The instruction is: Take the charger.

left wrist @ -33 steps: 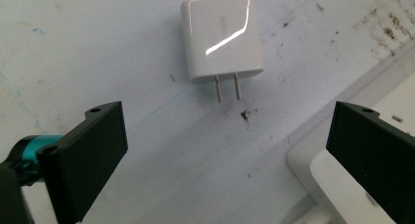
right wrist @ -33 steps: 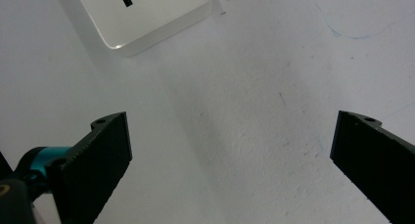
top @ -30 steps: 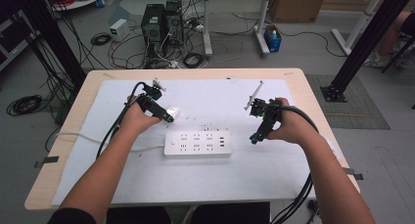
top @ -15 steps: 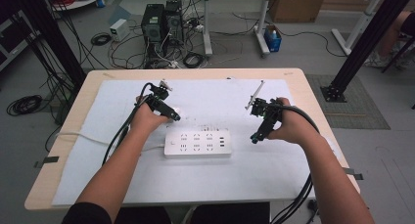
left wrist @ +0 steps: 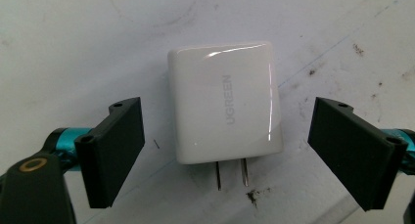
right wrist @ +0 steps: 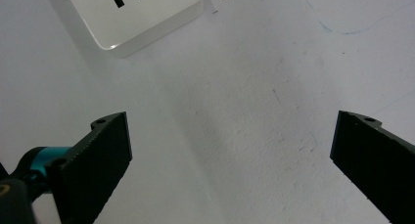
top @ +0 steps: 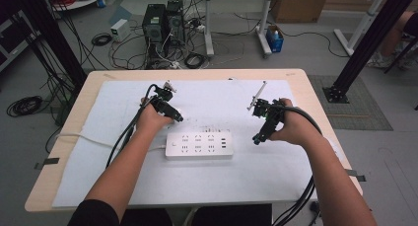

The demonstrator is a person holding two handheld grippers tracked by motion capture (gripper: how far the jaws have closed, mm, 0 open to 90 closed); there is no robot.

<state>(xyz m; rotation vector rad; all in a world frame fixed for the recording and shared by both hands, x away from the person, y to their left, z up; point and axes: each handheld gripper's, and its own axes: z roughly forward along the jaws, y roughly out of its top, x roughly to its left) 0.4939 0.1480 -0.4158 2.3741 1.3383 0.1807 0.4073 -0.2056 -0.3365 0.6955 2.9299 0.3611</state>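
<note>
Two metal prongs stick out of the white charger (left wrist: 225, 101) lying flat at the centre of the left gripper view, between the spread jaws of the left hand-held gripper (left wrist: 227, 150). It looks light, hard and glossy, likely slippery; the flat sides offer the best hold, clear of the prongs.

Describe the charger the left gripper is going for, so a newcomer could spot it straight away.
Start at the white mat on the wooden table, then find the long white power strip in its middle. Just beyond the strip's left end, under the open left gripper, lies a wall charger: a small glossy white cube marked UGREEN, with two flat metal prongs and no cable.
</note>
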